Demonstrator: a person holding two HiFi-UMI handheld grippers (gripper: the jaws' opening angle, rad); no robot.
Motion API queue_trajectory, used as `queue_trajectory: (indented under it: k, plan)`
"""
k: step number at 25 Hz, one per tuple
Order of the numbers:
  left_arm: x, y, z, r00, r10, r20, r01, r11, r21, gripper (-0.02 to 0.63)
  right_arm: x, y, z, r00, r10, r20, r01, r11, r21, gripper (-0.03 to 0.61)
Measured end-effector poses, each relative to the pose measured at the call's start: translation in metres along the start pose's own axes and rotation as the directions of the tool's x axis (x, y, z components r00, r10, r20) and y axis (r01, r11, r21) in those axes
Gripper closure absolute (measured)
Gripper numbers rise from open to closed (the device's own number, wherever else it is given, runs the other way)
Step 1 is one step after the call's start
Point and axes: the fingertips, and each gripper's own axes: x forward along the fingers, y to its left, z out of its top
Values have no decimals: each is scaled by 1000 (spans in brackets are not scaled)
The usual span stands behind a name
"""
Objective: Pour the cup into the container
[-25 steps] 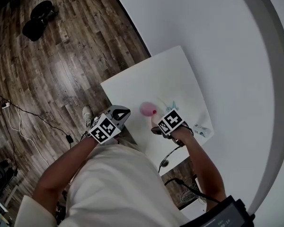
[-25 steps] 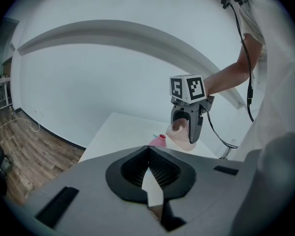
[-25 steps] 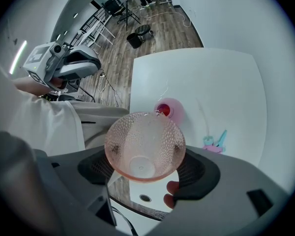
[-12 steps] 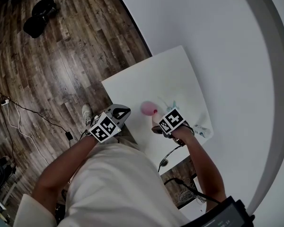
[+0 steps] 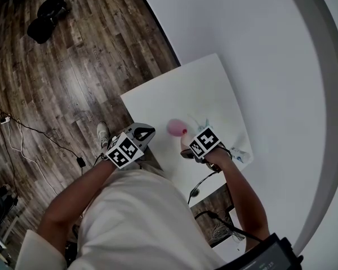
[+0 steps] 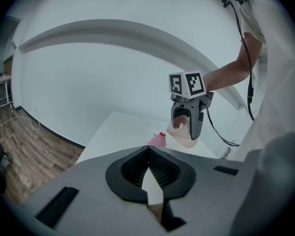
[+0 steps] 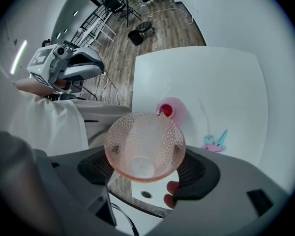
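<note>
From the head view, the left gripper (image 5: 142, 134) hangs off the near edge of the white desk (image 5: 198, 86), over the wooden floor (image 5: 73, 66), and nothing sits between its fingers. The right gripper (image 5: 187, 145) points steeply down over the desk with a pink cup (image 5: 183, 144) in its fingers. A pink container (image 5: 175, 128) stands on the desk just beyond those fingertips. A small blue and pink thing (image 5: 240, 155) lies on the desk well out to the right side of the right fingers. In the left gripper view, the two dark fingers meet at their tips and close on nothing. Far ahead of them and a little to the right, the right gripper holds the cup tipped over. The cup's rim is lowered toward the container's red mouth, which sits just left of and below it. In the right gripper view, the dotted glass cup fills the gap between the fingers, and the ribbed pads press on its two sides. Its open mouth faces the camera. The far part of its rim lies right over the container's red opening, though I cannot tell whether the two touch. The blue and pink thing lies beyond the right finger.
</note>
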Motion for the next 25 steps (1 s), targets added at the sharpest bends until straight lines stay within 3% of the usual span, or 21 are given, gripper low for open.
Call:
queue_trajectory:
  k: [25]
  plan:
    - [-1, 4, -7, 1000, 0, -10, 0, 1000, -4, 603, -2, 1, 1, 1000, 15, -26, -15, 1000, -3, 206]
